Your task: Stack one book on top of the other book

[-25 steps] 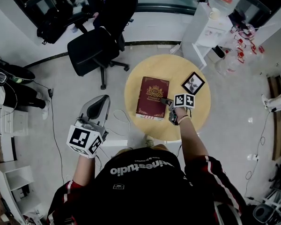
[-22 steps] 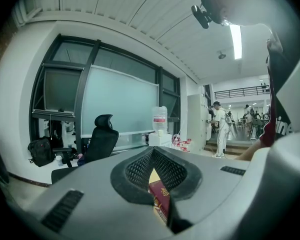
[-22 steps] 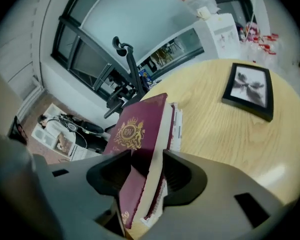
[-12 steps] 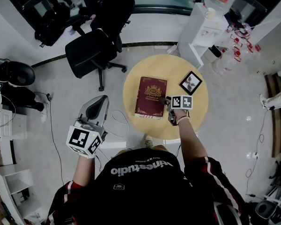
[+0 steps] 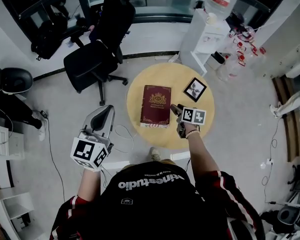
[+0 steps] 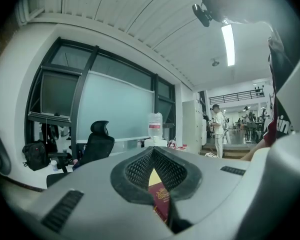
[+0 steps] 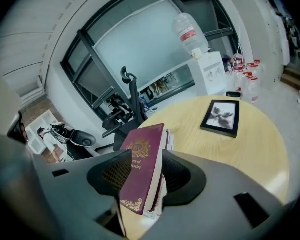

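Maroon book (image 5: 155,104) lying atop lower book (image 5: 154,126) on round desk (image 5: 162,74), right claw (image 5: 176,109) open just beside them, left claw (image 5: 108,109) closed, empty.

the table (image 5: 177,76) is pale matt wood, the book (image 5: 156,105) on it has a dull maroon cover stamped in shiny gilt over paper edges, the picture frame (image 5: 195,89) on it is smooth black, and the right gripper (image 7: 144,158) over it is matt grey plastic

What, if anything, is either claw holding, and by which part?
Nothing. The right claw is open, not gripping the red book, which lies on the other book; the left claw is shut, empty.
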Demonstrator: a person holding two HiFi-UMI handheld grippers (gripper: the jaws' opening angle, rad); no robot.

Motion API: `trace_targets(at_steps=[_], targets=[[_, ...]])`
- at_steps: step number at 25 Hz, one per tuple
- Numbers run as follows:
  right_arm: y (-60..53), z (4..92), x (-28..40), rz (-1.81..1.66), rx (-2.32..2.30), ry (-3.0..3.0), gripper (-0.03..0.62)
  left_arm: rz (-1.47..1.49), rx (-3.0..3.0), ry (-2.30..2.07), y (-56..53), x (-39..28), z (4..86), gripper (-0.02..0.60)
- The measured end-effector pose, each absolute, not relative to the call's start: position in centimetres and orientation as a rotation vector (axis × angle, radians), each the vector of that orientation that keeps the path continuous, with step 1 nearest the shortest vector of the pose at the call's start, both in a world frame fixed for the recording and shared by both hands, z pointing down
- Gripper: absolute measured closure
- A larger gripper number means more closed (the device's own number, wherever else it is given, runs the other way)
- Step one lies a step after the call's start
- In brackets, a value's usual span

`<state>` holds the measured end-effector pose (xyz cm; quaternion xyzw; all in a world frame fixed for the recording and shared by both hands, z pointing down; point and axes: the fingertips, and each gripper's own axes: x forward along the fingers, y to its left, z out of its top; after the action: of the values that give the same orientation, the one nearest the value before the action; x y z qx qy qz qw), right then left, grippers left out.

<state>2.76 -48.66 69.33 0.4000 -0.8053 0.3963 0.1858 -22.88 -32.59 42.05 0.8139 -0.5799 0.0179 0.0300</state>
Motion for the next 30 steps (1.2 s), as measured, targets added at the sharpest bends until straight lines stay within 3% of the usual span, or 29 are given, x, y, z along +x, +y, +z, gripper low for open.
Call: trace_targets(at_steps=[14,30], targets=[[-39.4,61.8,6.3,0.88,1.38,-2.332,0.393,-0.109,2.59,-1.625,-26.9,-23.7,40.6,0.566],[-29.0,44.8,8.6,0.512,1.596,-2.499,0.396,-0.157,2.674,-1.458,-24.3,-21.4,39.4,0.565]])
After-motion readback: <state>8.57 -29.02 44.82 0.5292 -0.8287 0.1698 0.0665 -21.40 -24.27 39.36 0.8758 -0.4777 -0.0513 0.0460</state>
